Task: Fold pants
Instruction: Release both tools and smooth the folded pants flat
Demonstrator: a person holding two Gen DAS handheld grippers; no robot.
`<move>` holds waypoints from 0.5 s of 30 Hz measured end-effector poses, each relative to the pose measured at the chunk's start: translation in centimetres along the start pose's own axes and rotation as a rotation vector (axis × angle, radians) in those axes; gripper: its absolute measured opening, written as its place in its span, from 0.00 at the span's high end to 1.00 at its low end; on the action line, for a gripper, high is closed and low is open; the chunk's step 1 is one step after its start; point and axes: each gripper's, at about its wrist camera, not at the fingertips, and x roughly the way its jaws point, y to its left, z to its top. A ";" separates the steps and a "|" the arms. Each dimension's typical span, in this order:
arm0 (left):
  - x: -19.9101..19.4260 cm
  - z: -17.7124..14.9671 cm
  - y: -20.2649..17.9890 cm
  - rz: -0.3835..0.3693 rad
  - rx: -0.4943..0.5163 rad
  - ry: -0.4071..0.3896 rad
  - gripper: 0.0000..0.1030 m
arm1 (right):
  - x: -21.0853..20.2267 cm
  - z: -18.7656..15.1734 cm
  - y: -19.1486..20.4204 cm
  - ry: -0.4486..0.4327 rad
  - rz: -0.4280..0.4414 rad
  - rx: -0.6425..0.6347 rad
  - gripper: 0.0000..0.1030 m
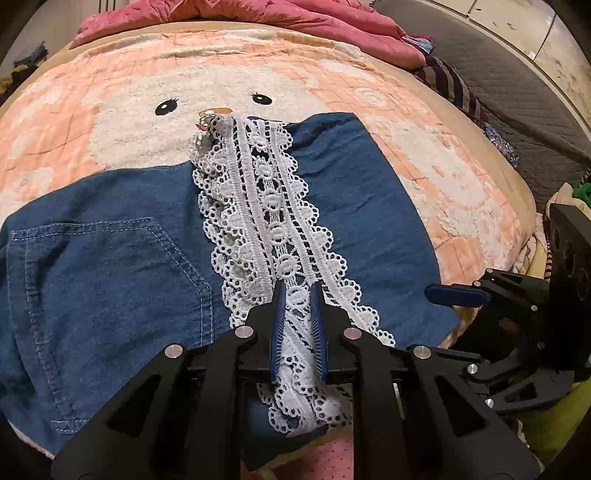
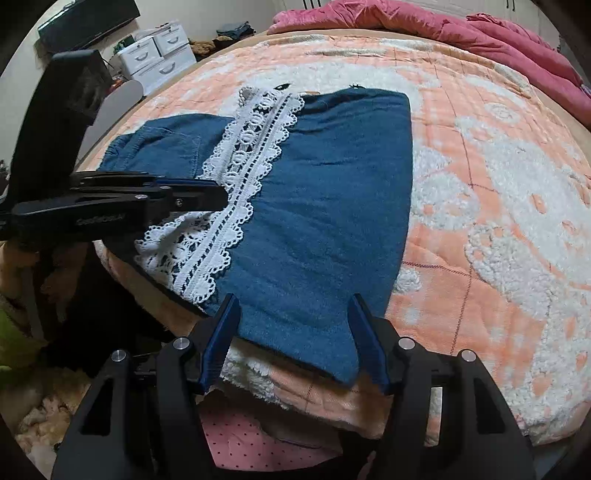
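At the near edge of the bed, my left gripper (image 1: 298,291) was nearly closed, its blue pads pinching the white lace trim (image 1: 266,206) of the denim pants (image 1: 110,266). My right gripper (image 2: 293,301) stood about half open, straddling the near hem of the pants without pressing it. The pants lay folded flat on the peach bunny blanket (image 2: 498,221), the lace running away from me. Beyond, a pink quilt (image 2: 406,18) was bunched at the far side.
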 end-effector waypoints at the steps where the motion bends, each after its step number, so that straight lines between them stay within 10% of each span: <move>1: -0.2 0.0 0.1 -0.003 -0.005 -0.005 0.92 | 0.0 0.0 0.2 0.000 -0.011 -0.008 0.41; 3: -1.0 0.0 0.1 -0.004 -0.010 -0.016 0.92 | -0.4 0.0 0.2 0.000 0.000 0.004 0.35; 6: -3.0 -0.6 0.6 0.033 -0.010 -0.045 0.51 | -1.3 0.3 -0.1 -0.013 0.026 0.034 0.34; 15: -7.1 -1.0 2.1 0.107 -0.030 -0.115 0.48 | -2.8 1.1 -0.6 -0.058 -0.023 0.070 0.29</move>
